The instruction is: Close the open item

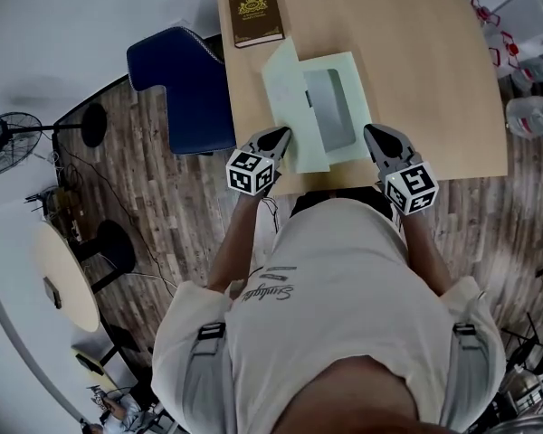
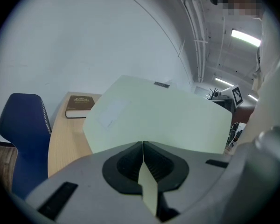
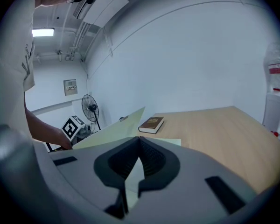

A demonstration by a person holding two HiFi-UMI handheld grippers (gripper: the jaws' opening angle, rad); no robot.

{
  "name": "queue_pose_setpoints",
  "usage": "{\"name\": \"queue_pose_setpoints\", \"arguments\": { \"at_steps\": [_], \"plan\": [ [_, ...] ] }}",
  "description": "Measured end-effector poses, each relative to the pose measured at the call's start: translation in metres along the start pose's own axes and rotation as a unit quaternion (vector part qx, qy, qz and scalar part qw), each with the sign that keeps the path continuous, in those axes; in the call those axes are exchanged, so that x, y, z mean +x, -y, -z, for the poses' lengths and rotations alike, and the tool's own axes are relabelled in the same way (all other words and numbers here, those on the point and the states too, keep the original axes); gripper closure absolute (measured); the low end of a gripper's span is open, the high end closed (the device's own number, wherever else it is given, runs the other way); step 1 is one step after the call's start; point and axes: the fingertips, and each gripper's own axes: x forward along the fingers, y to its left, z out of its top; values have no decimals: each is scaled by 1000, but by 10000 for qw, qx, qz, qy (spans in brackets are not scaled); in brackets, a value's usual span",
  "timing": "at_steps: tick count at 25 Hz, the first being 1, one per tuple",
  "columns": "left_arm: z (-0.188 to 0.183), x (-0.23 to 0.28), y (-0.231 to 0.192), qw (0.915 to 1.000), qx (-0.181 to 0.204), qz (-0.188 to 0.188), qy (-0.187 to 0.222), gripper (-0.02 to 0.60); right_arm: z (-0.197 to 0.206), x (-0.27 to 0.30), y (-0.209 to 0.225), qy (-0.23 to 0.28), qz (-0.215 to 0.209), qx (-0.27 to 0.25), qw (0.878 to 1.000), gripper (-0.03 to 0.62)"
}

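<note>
A light wooden table (image 1: 434,61) fills the upper part of the head view, with a blue chair (image 1: 185,98) at its left side. A pale green folder (image 1: 294,107) lies open near the table's front edge, its left cover raised at a tilt and a grey sheet (image 1: 333,107) inside. A brown book (image 1: 256,14) lies shut behind it. The left gripper (image 1: 276,138) has its jaws pressed onto the raised cover's edge. The right gripper (image 1: 380,138) pinches the folder's right edge.
</note>
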Motion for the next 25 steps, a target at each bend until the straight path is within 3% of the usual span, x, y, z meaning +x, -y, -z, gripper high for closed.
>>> {"name": "queue_pose_setpoints", "arguments": {
  "at_steps": [6, 25],
  "plan": [
    [3, 22, 15, 9994, 207, 45, -261, 566, 4, -7, 11, -12, 97, 62, 9999, 599],
    [18, 74, 30, 9969, 186, 192, -746, 566, 16, -22, 42, -119, 303, 195, 9993, 599]
  ]
}}
